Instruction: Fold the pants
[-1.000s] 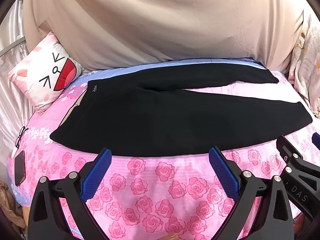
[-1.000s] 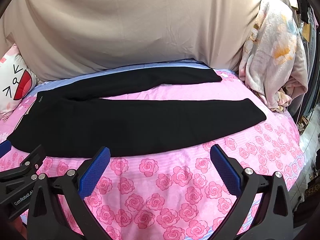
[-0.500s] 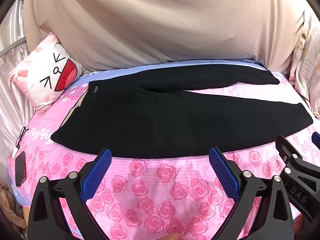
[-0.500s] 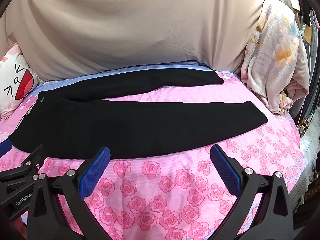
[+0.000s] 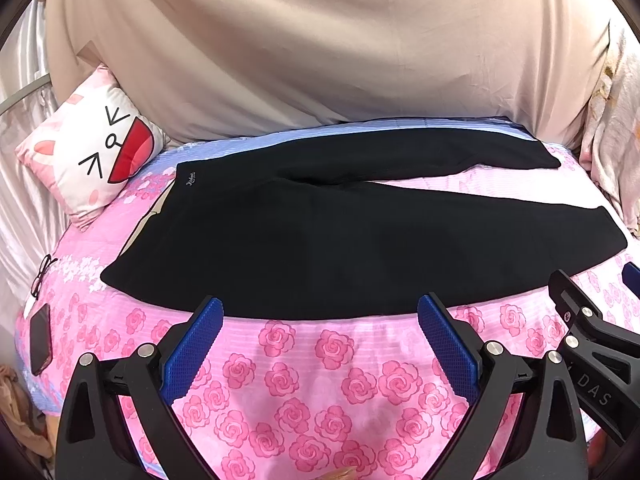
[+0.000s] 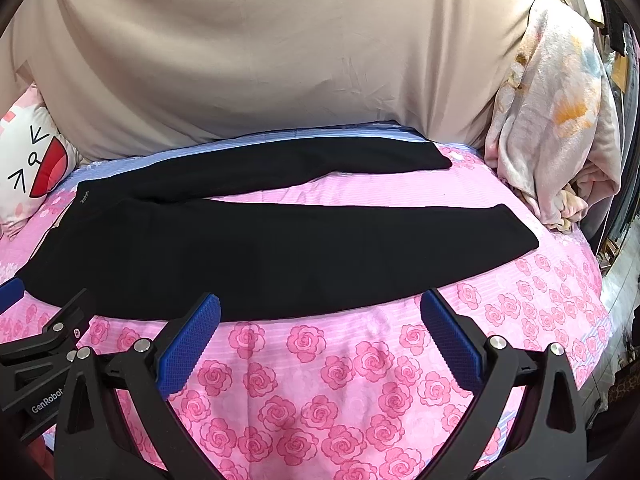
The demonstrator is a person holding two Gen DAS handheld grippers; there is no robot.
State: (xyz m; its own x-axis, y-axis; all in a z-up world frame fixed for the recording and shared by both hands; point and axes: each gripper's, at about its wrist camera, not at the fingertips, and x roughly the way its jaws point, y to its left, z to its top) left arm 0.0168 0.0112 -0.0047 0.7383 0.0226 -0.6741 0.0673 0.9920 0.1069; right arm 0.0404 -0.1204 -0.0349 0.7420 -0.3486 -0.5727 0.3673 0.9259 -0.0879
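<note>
A cartoon-face cushion point(image 5: 90, 156) props up the left end of the bed point(image 5: 304, 392), with a phone point(image 5: 40, 338) and a pair of glasses point(image 5: 42, 276) near the left edge of its rose-print cover. Black pants point(image 5: 340, 240) lie flat across the middle of the bed, waistband left, the two legs splayed toward the right edge, where a crumpled floral blanket point(image 6: 556, 132) is heaped. The left gripper point(image 5: 318, 344) and right gripper point(image 6: 320, 340) hover side by side over the near edge, jaws spread wide, holding nothing. Over the past second both views have barely shifted, edging slightly nearer the cloth; folding has evidently not begun, and the first grasp is yet to come.
</note>
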